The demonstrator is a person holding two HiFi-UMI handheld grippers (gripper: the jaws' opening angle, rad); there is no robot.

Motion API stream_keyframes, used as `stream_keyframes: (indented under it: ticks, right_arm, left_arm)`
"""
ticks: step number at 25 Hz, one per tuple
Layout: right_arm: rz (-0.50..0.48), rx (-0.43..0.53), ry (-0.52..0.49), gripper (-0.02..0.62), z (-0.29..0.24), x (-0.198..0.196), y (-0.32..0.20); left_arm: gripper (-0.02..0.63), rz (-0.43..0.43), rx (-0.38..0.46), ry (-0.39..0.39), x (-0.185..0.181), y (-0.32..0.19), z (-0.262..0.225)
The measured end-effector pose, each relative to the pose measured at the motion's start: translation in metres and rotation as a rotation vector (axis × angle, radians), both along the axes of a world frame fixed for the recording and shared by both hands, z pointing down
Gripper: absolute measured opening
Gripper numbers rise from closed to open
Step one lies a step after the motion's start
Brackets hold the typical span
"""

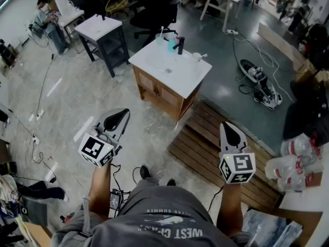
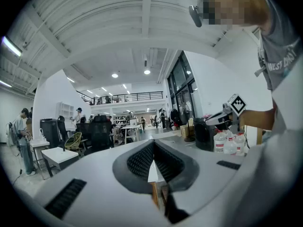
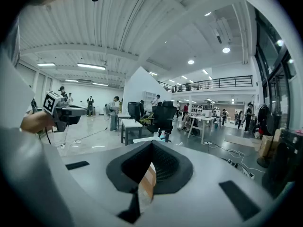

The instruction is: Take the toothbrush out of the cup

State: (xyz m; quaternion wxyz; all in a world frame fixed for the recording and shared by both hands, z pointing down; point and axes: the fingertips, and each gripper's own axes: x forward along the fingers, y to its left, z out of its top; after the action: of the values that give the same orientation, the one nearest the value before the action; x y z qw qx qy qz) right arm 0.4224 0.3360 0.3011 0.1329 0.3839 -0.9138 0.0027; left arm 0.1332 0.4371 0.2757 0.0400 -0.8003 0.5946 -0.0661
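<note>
A white toothbrush [image 1: 162,31] stands in a clear cup [image 1: 160,39] at the back of the white sink top [image 1: 164,66] on a wooden vanity, well ahead of me. A teal cup [image 1: 171,44] and a black tap [image 1: 180,45] stand beside it. My left gripper [image 1: 122,113] is held over the floor at lower left, shut and empty. My right gripper [image 1: 226,126] hangs at lower right, also shut with nothing in it. In the left gripper view the left gripper [image 2: 152,156] has its jaws pressed together, as does the right gripper [image 3: 150,156] in its own view.
A white-topped side table [image 1: 100,29] stands left of the vanity, with a black office chair [image 1: 154,14] behind. A wooden slatted platform [image 1: 205,138] lies on the floor by the vanity. Water bottles [image 1: 293,161] sit at right. Cables [image 1: 43,161] trail over the floor at left.
</note>
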Motion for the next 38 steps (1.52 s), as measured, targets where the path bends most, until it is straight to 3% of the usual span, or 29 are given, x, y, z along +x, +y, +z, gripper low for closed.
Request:
stream_keyframes:
  ticks: [23,31,38]
  right_arm:
    - [0.094,-0.001,-0.048,0.011,-0.018,-0.127,-0.031]
    - [0.101,0.0,-0.01,0.011,-0.014,-0.146,-0.052]
    - [0.092,-0.024,-0.029,0.012,0.003,-0.162,-0.106]
  left_arm:
    - [-0.002,0.076,0.028,0.032,-0.135,-0.018,0.0]
    - [-0.002,0.07,0.013,0.074,-0.154,-0.026,0.016]
    - [-0.002,0.028,-0.021,0.062,-0.174,-0.055,0.027]
